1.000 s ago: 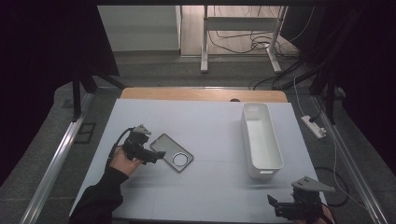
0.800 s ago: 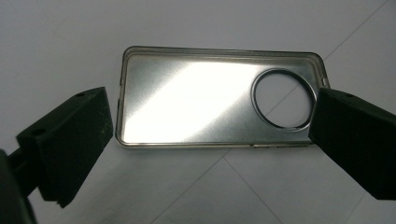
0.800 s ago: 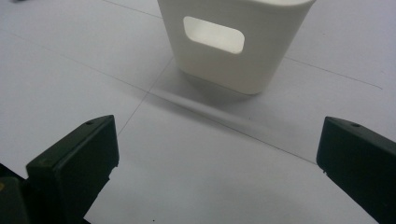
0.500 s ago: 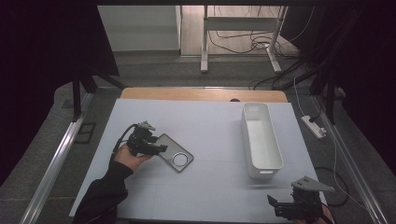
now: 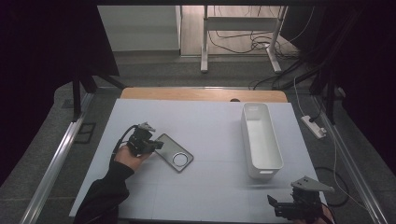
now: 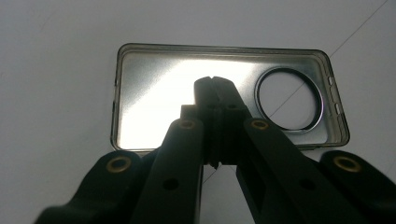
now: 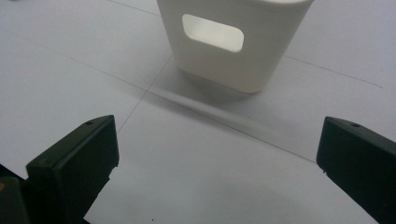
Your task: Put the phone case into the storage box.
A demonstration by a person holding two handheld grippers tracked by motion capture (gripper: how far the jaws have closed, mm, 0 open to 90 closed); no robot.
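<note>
Near the tabletop's left edge, the left gripper, jaws just closed together on nothing, sits over the clear phone case, whose long axis runs crosswise; the right gripper stands apart.

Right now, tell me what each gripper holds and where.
Right gripper: open, nothing. Left gripper just closed above the phone case's near edge; a grip cannot be told.

left gripper jaws just closed over phone case.
</note>
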